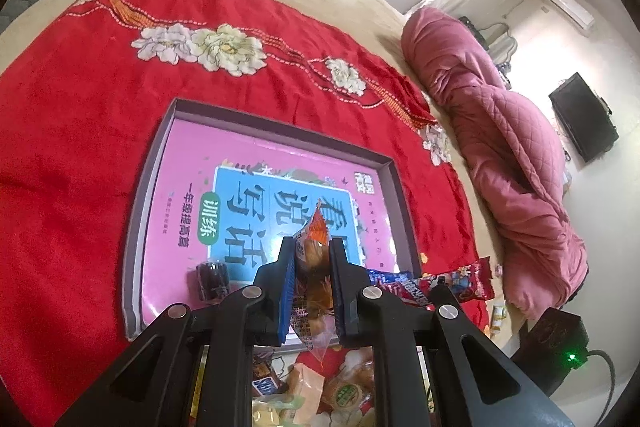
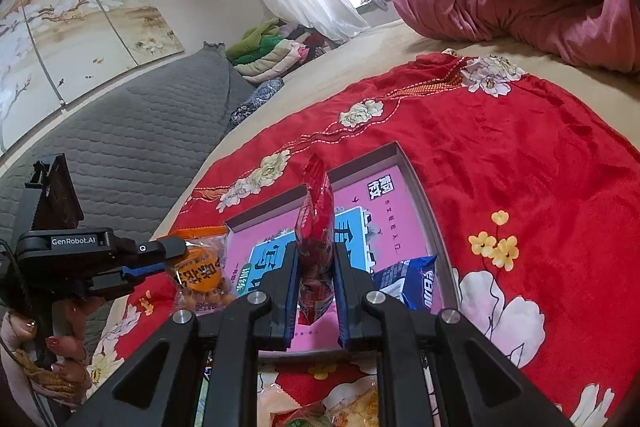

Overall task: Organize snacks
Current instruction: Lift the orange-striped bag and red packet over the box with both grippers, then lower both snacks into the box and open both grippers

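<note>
Both arms loaded, working over a bed covered by a red floral cloth (image 1: pixel 80 147). A shallow grey-walled tray (image 1: pixel 394 187) with a pink printed liner lies on the cloth.

Left hand-held gripper (image 1: pixel 312 267): jaws clamped on a clear snack pouch (image 1: pixel 310 259) with an orange top and brownish pieces inside. It hangs over the near half of the tray. In the right wrist view the same pouch (image 2: pixel 200 275) shows beside the tray's left edge, pinched at its top seam by the left hand-held gripper (image 2: pixel 172 259).

Right hand-held gripper (image 2: pixel 316 275): jaws closed narrow on a red snack packet (image 2: pixel 316 227), held upright and edge-on above the tray (image 2: pixel 428 211). The same packet (image 1: pixel 452 287) appears in the left wrist view at the tray's near right corner.

Already in the tray: a blue packet (image 2: pixel 412 283) at the near right corner and a small dark wrapped sweet (image 1: pixel 212 277) near the left. More snacks (image 1: pixel 332 391) lie loose on the cloth below the grippers.

Handling judgement:
- Both packs look light, with soft crinkly film; likely slippery, and apt to twist or swing in a narrow grip
- Contents of the clear pouch may crush, so the flat sealed seam is the better hold, not the filled belly
- Red packet is gripped across its body; it should slide out cleanly on release, but could tip onto the blue packet

Step in hand, as judged: placing both packs in the tray; free space remains across the middle and far side
</note>
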`<control>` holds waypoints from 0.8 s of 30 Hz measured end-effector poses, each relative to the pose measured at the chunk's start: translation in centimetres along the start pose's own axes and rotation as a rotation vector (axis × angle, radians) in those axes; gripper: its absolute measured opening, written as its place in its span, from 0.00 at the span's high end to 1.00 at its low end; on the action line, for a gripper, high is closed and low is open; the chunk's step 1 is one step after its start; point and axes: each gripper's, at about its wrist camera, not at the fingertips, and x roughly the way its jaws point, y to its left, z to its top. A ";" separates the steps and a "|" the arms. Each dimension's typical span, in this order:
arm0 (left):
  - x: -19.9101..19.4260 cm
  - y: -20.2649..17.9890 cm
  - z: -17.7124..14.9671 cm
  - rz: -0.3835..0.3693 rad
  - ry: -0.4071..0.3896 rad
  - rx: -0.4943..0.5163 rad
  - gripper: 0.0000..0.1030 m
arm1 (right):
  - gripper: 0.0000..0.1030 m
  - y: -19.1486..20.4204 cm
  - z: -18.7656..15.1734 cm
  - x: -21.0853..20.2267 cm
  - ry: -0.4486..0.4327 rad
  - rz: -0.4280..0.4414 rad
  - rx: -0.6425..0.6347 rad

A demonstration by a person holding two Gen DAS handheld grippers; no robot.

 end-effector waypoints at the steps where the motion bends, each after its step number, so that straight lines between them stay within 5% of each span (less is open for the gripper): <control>1: 0.2 0.1 -0.1 0.000 0.005 -0.001 0.84 | 0.84 0.0 0.0 0.1 0.003 0.001 0.001; 24: 3.0 -0.1 -1.4 0.074 0.041 0.055 0.84 | 0.84 -0.3 -1.0 1.4 0.061 -0.013 -0.009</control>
